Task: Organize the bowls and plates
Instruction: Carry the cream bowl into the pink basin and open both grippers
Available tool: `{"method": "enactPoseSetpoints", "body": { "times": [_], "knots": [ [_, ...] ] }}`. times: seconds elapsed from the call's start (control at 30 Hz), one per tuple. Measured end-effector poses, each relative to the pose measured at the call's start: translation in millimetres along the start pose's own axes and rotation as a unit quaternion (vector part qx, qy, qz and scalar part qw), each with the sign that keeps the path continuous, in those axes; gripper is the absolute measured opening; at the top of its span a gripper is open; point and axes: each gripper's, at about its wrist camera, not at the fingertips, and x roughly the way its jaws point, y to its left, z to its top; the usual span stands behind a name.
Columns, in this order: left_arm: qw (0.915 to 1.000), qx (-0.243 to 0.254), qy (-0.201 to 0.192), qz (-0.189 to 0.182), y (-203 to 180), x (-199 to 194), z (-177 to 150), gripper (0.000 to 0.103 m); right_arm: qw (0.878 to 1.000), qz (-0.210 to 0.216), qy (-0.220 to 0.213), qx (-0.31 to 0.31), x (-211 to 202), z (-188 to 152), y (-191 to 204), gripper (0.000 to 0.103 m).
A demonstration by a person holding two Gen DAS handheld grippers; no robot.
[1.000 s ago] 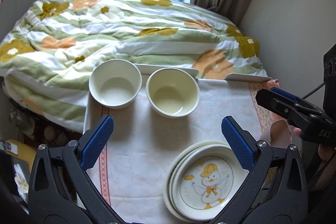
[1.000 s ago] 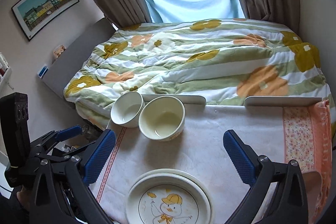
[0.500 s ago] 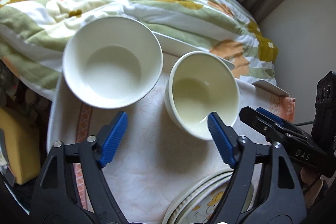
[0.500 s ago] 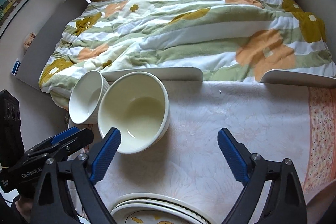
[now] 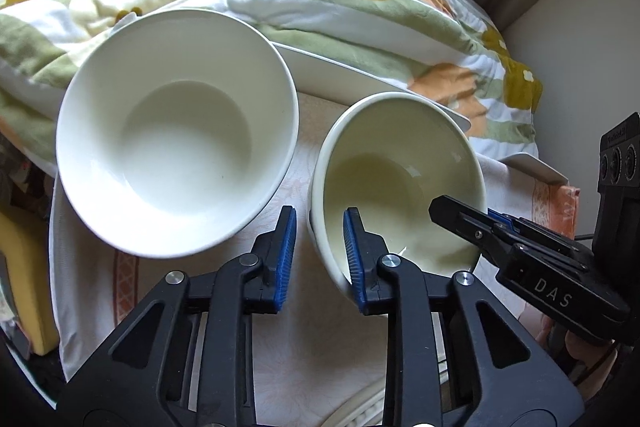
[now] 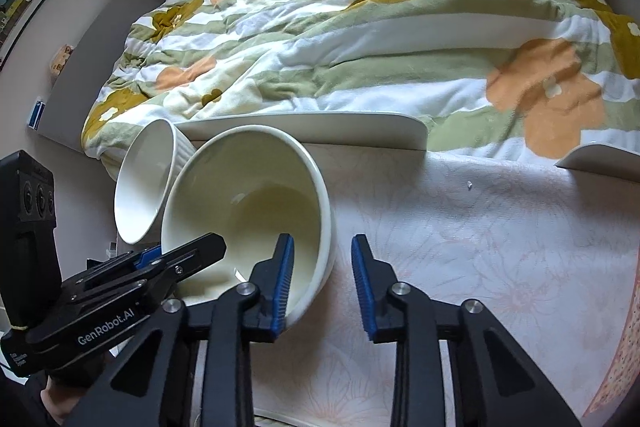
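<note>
Both tongs straddled the cream bowl (image 5: 400, 183): left tongs (image 5: 319, 251) and right tongs (image 6: 322, 283) were part-closed, rim between, not yet clenched.

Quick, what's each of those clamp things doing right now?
Left gripper: partly closed, straddling the cream bowl rim.
Right gripper: same, straddling the opposite rim. A firm grip cannot be told.

Two bowls stood side by side on the tabletop (image 5: 304, 359), the ribbed bowl (image 5: 176, 163) left of the smooth bowl (image 5: 400, 179), near its far edge. Behind them lay the bed (image 6: 360, 39). Plates (image 5: 360, 411) sat nearer, at the front.
</note>
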Motion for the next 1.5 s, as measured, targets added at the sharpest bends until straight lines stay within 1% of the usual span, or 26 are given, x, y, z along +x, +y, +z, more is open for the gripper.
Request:
{"method": "enactPoseSetpoints", "body": {
  "times": [0.03,0.13,0.17,0.27,0.47,0.63,0.83,1.0,1.13,1.23,1.33,1.5],
  "knots": [
    [1.0,0.004,-0.002,0.001,-2,0,0,0.017,1.0,0.0,-0.001,-0.001,0,1,1,0.016],
    [0.9992,0.031,-0.007,0.025,-11,1,-1,0.017,1.0,-0.004,-0.003,-0.002,-1,1,1,0.016],
    [0.9991,0.034,-0.008,0.024,-12,0,-1,0.017,1.0,-0.006,-0.004,-0.003,-1,1,2,0.016],
    [0.9993,0.031,-0.015,0.013,-11,-5,-1,0.017,1.0,-0.015,-0.005,-0.009,-2,-1,2,0.016],
    [0.9987,0.042,-0.023,0.014,-15,-20,-4,0.017,1.0,-0.018,-0.018,-0.018,-12,-8,8,0.016],
    [0.9976,0.06,-0.034,0.01,-25,-40,-12,0.017,0.999,-0.02,-0.035,-0.01,-29,-16,14,0.016],
    [0.995,0.093,-0.037,-0.006,-48,-68,-29,0.017,0.998,-0.033,-0.058,0.012,-63,-39,16,0.016],
    [0.9894,0.14,-0.032,-0.024,-90,-89,-48,0.017,0.995,-0.057,-0.074,0.044,-104,-64,9,0.016],
    [0.9848,0.166,-0.027,-0.044,-131,-96,-66,0.017,0.99,-0.073,-0.093,0.073,-142,-85,-12,0.016],
    [0.9814,0.181,-0.025,-0.059,-165,-98,-81,0.017,0.987,-0.081,-0.107,0.093,-173,-104,-35,0.016],
    [0.9768,0.2,-0.028,-0.071,-203,-98,-98,0.017,0.984,-0.093,-0.112,0.098,-197,-117,-57,0.016],
    [0.9753,0.205,-0.014,-0.08,-260,-82,-130,0.017,0.984,-0.102,-0.111,0.1,-229,-142,-104,0.016]
  ]
}}
